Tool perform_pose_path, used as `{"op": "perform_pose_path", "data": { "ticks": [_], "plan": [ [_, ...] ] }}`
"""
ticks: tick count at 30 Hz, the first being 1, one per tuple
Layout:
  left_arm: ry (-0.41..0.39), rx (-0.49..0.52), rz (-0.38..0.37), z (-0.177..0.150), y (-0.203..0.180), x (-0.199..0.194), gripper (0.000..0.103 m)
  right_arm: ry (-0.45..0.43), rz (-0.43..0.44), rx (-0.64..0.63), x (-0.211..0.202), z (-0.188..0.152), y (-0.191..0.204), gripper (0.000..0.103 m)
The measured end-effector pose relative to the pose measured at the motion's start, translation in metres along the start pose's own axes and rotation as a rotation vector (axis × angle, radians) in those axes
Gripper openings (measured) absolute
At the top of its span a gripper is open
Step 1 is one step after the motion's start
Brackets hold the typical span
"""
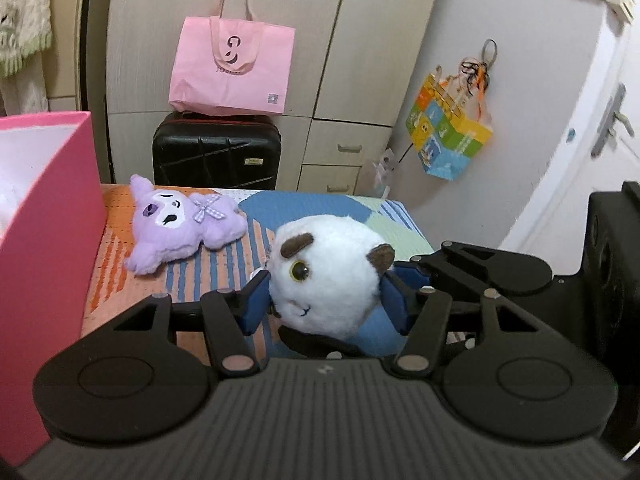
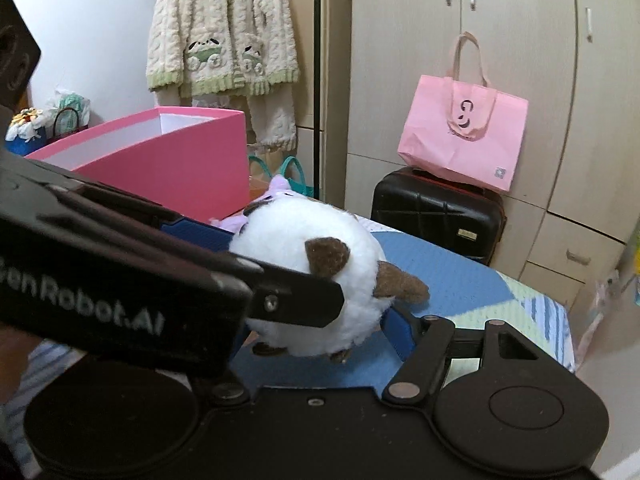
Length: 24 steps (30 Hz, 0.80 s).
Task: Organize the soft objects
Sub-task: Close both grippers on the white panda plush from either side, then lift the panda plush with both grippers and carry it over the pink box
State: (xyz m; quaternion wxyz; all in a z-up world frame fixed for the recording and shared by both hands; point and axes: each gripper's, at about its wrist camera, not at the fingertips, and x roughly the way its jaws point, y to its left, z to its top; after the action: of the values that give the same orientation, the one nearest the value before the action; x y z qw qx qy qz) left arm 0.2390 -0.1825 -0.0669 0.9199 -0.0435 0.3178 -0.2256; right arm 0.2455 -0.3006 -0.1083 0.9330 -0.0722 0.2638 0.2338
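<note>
A round white plush cat with brown ears (image 1: 326,276) sits between the blue pads of my left gripper (image 1: 324,302), which is shut on its sides above the patterned mat (image 1: 248,240). A purple plush (image 1: 182,220) lies on the mat behind it, to the left. The pink box (image 1: 48,240) stands open at the left. In the right wrist view the same white plush (image 2: 308,280) sits in front of my right gripper (image 2: 316,332). The left gripper's body crosses that view and hides the right gripper's left finger. Its right finger (image 2: 394,334) stands beside the plush.
A black suitcase (image 1: 216,152) with a pink tote bag (image 1: 232,68) on top stands behind the table by the wardrobe. A colourful bag (image 1: 448,132) hangs on the wall at the right. A cream cardigan (image 2: 224,36) hangs behind the pink box (image 2: 168,160).
</note>
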Motion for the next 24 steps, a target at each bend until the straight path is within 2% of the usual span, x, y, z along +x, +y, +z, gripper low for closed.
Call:
{"op": "perform_pose_path", "data": {
  "ticks": [8, 14, 21, 24],
  "plan": [
    [0.020, 0.038, -0.030, -0.014, -0.008, -0.041, 0.058, 0.012, -0.038, 0.047, -0.035, -0.007, 0.030, 0.074],
    [0.075, 0.073, -0.058, -0.023, -0.010, -0.071, 0.058, 0.033, -0.060, 0.040, -0.060, -0.012, 0.059, 0.074],
    [0.121, 0.062, -0.139, -0.034, 0.005, -0.112, 0.058, 0.075, -0.072, 0.066, -0.087, -0.010, 0.096, 0.074],
    [0.157, 0.092, -0.191, -0.034, 0.016, -0.131, 0.058, 0.111, -0.076, 0.051, -0.095, -0.006, 0.117, 0.075]
  ]
}}
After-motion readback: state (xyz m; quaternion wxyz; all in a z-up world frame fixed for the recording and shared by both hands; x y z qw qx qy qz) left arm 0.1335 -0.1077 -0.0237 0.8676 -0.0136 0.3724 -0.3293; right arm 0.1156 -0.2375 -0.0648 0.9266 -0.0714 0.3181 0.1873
